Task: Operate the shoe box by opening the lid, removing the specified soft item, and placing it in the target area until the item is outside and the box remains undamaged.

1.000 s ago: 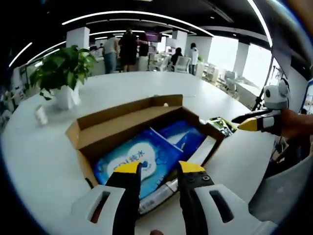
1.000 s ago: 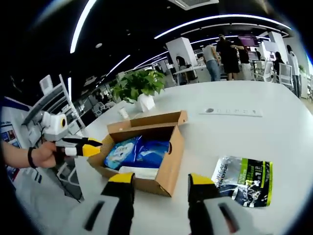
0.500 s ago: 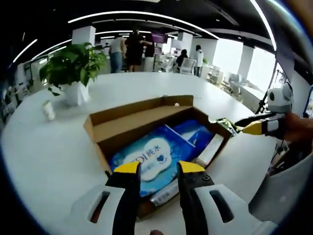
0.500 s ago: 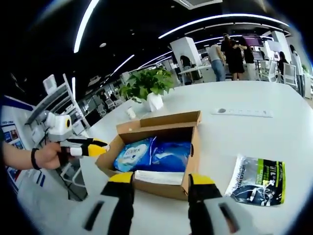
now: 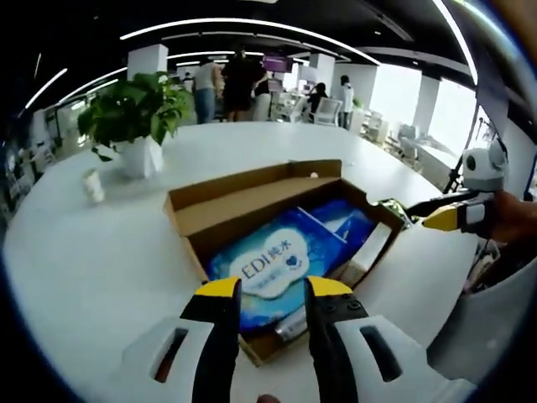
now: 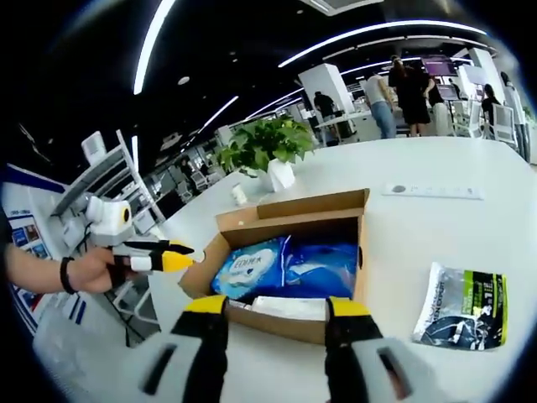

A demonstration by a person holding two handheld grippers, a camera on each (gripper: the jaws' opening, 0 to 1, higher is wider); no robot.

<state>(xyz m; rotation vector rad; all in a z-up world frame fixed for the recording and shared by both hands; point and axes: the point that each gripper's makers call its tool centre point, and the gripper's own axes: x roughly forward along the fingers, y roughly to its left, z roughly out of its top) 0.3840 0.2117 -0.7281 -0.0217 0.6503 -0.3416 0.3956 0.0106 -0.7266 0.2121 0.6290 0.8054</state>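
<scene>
Through the left gripper view, my left gripper (image 5: 273, 290) hangs open and empty over the near edge of the shoe box (image 5: 252, 197), whose lid is already folded back; the blue soft pack (image 5: 281, 264) lies inside, so I judge the grasp comes next, dipping in without crushing the cardboard wall. A potted plant (image 5: 138, 117) stands well clear. In the right gripper view, my right gripper (image 6: 275, 309) is open too, holding nothing, near the box front, with a green-and-black packet (image 6: 463, 304) lying beside it on the table (image 6: 436, 222).

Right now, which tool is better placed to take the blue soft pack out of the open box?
Probably the left tool: its open jaws hang directly over the blue pack inside the box. The right tool faces the box's outer wall.
</scene>
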